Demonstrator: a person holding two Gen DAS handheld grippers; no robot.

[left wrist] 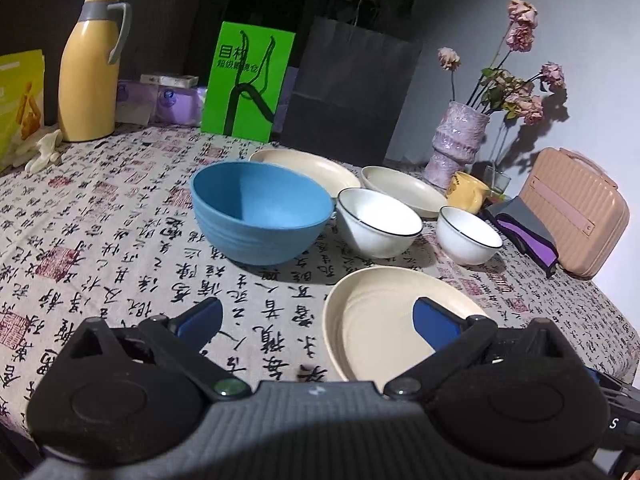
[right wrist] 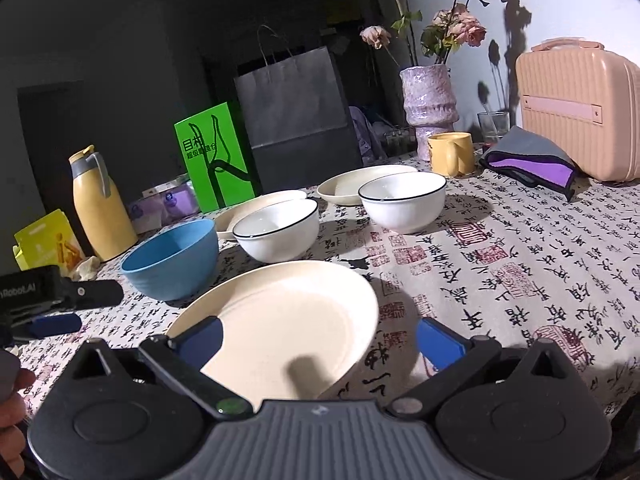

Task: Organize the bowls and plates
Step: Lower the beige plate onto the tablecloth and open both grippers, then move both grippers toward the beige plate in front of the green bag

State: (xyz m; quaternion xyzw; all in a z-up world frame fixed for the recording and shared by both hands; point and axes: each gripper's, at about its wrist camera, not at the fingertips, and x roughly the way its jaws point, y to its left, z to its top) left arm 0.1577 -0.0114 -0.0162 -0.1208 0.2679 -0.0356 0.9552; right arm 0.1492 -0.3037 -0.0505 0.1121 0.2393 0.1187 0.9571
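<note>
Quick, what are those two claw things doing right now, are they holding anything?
Left gripper: open wide, holding nothing; the nearest cream plate lies under one finger, not gripped.
Right gripper: open wide, holding nothing, poised over that plate.

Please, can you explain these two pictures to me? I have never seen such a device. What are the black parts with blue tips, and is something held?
A person holds one hand tool in each hand; each carries a camera looking along its two blue-tipped fingers. One picture comes from the left claw, the other from the right claw. Both stand open and hold nothing. On the patterned tablecloth lie a near cream plate, a blue bowl, two white bowls and two more cream plates behind.
</note>
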